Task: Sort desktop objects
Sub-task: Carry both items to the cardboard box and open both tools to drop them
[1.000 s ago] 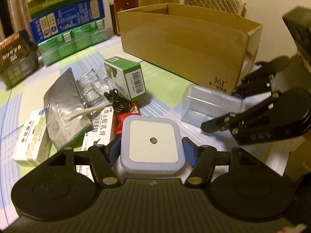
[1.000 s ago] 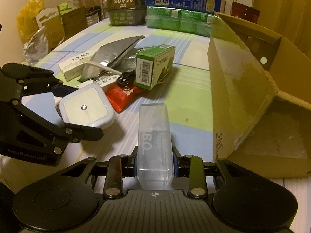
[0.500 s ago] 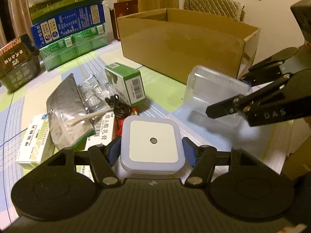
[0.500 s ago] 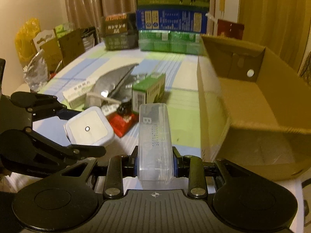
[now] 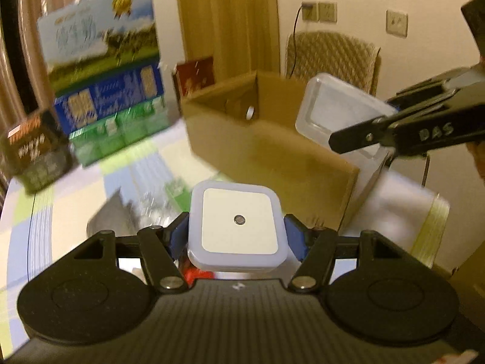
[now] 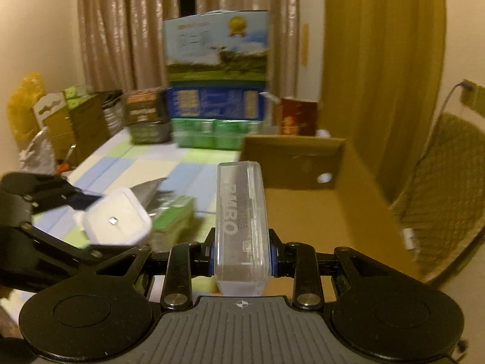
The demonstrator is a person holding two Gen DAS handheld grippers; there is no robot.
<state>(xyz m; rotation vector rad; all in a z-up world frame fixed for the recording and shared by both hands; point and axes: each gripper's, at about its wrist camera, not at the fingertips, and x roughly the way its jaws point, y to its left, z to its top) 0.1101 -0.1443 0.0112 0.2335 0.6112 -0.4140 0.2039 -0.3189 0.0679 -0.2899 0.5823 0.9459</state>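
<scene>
Warm, dim indoor light tints both views yellow. Motion blur smears the milk cartons [image 5: 103, 69] and worktop [image 6: 136, 163]; nearby fingers [image 5: 177, 236] stay sharp. Fisheye edges curve, corners vignette black.

This is a room in a home. A table [image 6: 194, 163] under a pastel checked cloth carries the clutter. Behind the table hang shiny beige curtains [image 6: 121, 30], and to their right a yellow drape [image 6: 379, 60]. A chair [image 5: 333, 57] with a quilted cover stands at the table's far side, below wall sockets [image 5: 321, 12]. Milk cartons [image 6: 216, 91] and snack boxes [image 6: 145, 115] are stacked along the table's back edge.
</scene>
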